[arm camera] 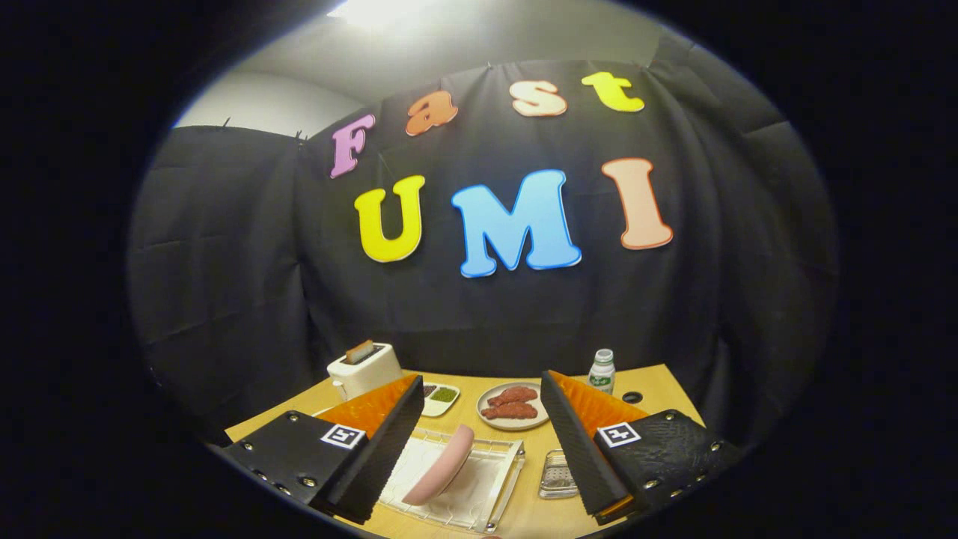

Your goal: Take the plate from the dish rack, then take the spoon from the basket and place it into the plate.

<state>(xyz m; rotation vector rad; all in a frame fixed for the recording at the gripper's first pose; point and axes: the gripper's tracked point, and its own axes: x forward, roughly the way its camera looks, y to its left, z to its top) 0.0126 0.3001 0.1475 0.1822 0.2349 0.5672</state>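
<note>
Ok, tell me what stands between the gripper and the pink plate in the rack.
Nothing visible does. The hand-held gripper is open, and the round pink plate stands tilted on edge in the clear wire-framed dish rack just ahead, between the fingers. The toaster and food plate sit beyond it.

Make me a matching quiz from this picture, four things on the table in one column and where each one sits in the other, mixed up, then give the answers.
With the claw open above the table:

1. pink plate
2. toaster
3. bottle
4. basket

A. at the table's far edge, beyond the right finger
B. on edge in the dish rack, between the fingers
C. on the table beside the right finger, right of the rack
D. at the far left corner, beyond the left finger

Pairs: 1-B, 2-D, 3-A, 4-C
</note>
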